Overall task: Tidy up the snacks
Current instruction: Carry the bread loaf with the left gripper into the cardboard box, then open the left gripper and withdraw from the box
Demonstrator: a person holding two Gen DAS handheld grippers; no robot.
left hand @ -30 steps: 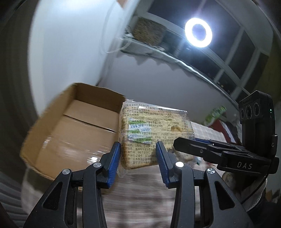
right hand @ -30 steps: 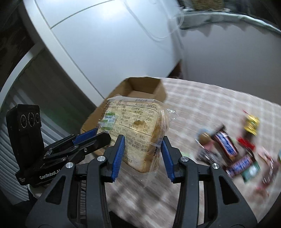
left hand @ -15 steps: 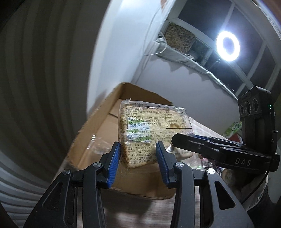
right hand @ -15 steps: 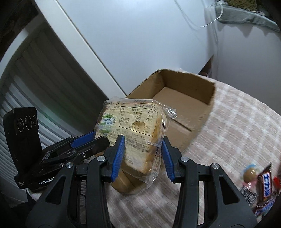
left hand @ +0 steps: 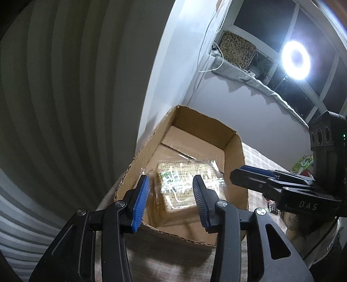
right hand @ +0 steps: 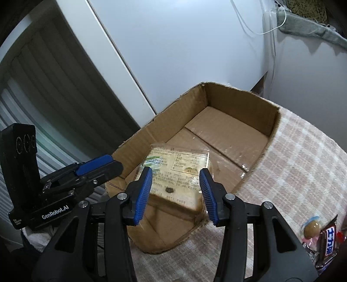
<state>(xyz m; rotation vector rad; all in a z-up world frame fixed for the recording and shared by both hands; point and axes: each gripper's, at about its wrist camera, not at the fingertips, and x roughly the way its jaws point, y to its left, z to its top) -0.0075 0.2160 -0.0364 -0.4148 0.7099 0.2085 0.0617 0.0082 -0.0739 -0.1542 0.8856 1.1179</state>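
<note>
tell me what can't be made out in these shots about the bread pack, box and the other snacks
- Bread pack label: glare and small print in both views, unreadable.
- Pack's near end, right wrist view: the cardboard box front wall hides where it rests.
- Loose snacks: cut by the right wrist frame edge; the right gripper hides them in the left wrist view.

Ring light point(left hand: 295, 60) by dark window point(left hand: 260, 17)

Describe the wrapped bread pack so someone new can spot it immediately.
Find the open cardboard box on the checked tablecloth. Lying flat on the floor at its near end is the bread pack: clear wrapper, printed nutrition label. It is the only item in the box; the candy bars lie outside, on the cloth.
</note>
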